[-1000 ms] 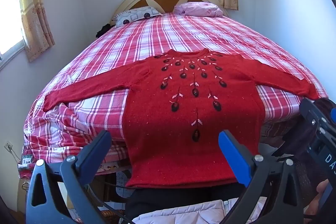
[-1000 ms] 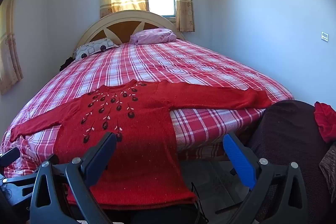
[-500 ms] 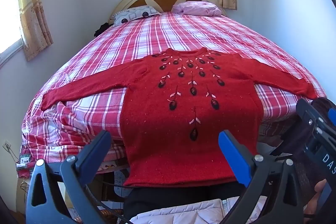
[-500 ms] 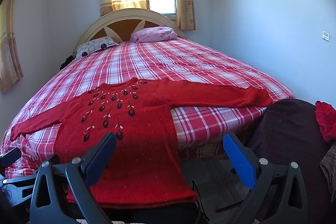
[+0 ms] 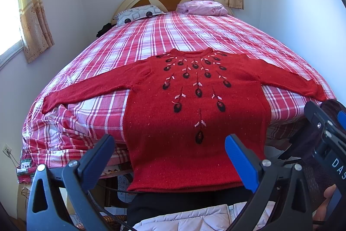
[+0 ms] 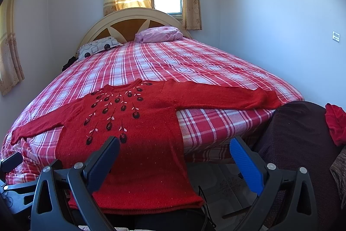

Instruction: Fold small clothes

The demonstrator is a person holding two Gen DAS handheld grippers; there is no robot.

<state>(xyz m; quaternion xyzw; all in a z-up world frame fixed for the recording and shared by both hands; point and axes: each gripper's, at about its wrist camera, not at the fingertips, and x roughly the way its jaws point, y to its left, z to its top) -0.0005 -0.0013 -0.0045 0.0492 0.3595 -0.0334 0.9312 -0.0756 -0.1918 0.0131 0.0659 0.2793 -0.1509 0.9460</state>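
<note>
A red sweater [image 5: 194, 114] lies face up across the foot of a bed [image 5: 194, 36] with plaid bedding, sleeves spread, its hem hanging over the edge. The left tongs [image 5: 168, 155] and right tongs [image 6: 174, 157] hover before it, spread wide and empty. A dark chair [image 6: 302, 144], seemingly fabric-covered, stands beside the bed.

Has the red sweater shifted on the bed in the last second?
No. The red sweater keeps its place on the checked bedspread; only the cameras drifted slightly.
</note>
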